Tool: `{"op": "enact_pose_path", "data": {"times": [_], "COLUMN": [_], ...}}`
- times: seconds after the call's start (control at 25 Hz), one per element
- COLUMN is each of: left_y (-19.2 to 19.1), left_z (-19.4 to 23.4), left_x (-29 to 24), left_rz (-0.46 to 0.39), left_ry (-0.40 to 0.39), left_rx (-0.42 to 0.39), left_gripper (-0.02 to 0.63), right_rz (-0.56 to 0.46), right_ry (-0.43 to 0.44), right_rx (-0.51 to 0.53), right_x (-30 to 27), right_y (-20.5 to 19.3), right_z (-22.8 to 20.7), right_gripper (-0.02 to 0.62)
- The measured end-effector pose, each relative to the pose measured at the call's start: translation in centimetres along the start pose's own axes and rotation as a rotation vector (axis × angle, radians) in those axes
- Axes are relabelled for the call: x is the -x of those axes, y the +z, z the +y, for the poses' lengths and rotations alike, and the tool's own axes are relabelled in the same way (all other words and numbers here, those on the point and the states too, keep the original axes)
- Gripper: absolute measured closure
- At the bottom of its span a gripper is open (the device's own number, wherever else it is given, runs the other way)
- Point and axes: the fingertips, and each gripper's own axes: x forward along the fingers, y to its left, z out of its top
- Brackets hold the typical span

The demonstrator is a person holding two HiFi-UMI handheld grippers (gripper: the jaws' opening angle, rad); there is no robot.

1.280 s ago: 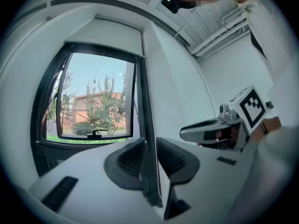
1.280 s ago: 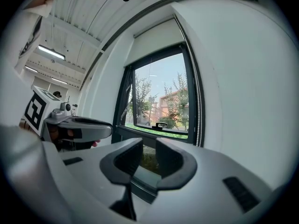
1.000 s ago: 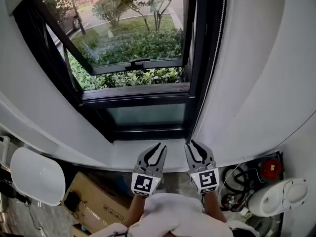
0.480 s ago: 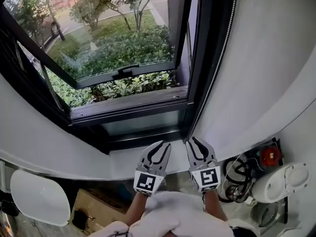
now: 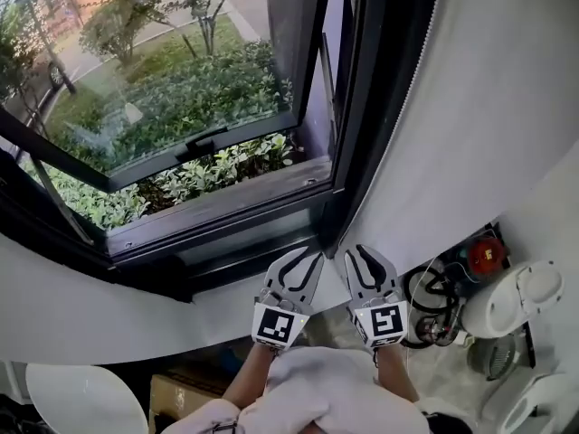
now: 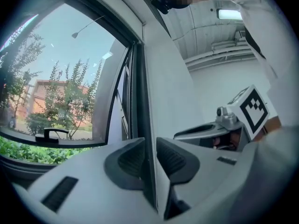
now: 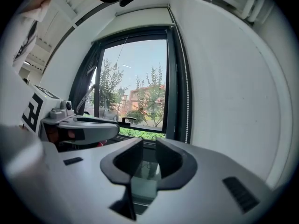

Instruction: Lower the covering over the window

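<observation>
The window [image 5: 181, 125] has a black frame and an out-tilted sash with a black handle [image 5: 201, 141]; nothing covers the glass. In the right gripper view the white roller housing [image 7: 140, 17] sits above the window, and a white bead chain [image 7: 187, 92] hangs down the frame's right side. The chain [image 5: 412, 89] also shows in the head view. My left gripper [image 5: 306, 260] and right gripper [image 5: 358, 256] are side by side over the white sill [image 5: 217, 301]. Both are open with nothing between the jaws. They point at the frame's lower right corner, below the chain and apart from it.
A white wall [image 5: 488, 116] runs right of the window. Below the sill are a cardboard box [image 5: 172, 396], a white rounded lid [image 5: 86, 400], coiled cables [image 5: 434, 301], a red-topped item [image 5: 486, 254] and a white appliance [image 5: 525, 297]. White sleeves [image 5: 317, 391] fill the bottom.
The head view has swung to the right, so the window has slid left in the picture. Both grippers stay side by side with their jaws unchanged.
</observation>
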Motion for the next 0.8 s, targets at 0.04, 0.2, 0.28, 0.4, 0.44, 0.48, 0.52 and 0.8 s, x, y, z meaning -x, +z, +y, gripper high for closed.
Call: {"op": "enact_pose_path", "data": {"times": [0.04,0.2,0.28,0.4,0.44,0.48,0.52,0.8], "left_y": [-0.1,-0.1,0.3,0.2,-0.1,-0.4,-0.6,-0.9], "left_z": [0.2,0.7,1.0,1.1,1.1,1.1,1.0,0.6], "left_x": [-0.3,-1.8,-2.6,-3.7,-4.1,-4.5,-4.9,-8.3], "left_rz": [-0.003,-0.021,-0.038,-0.043,-0.038,-0.030,-0.021,-0.008], "left_ry": [-0.014,-0.056,-0.069,-0.087,-0.092,-0.097,-0.101,-0.093], "left_rx": [0.001,-0.015,-0.025,-0.015,-0.009,-0.002,0.006,-0.021], "left_gripper": [0.522,0.522,0.522,0.522,0.522,0.522,0.522,0.522], "right_rz": [0.006,0.013,0.021,0.036,0.038,0.040,0.040,0.035], "right_ry": [-0.016,-0.070,-0.102,-0.136,-0.142,-0.148,-0.151,-0.138], "right_rx": [0.001,0.009,0.007,0.001,0.000,-0.002,-0.004,-0.042], "right_x": [-0.1,-0.6,-0.7,-0.8,-0.9,-1.0,-1.1,-2.0], "right_y": [-0.1,0.0,-0.1,-0.5,-0.6,-0.7,-0.8,-1.4], "right_z": [-0.1,-0.7,-1.2,-1.9,-2.2,-2.5,-2.7,-4.4], "right_gripper": [0.515,0.515,0.515,0.515,0.515,0.515,0.515,0.515]}}
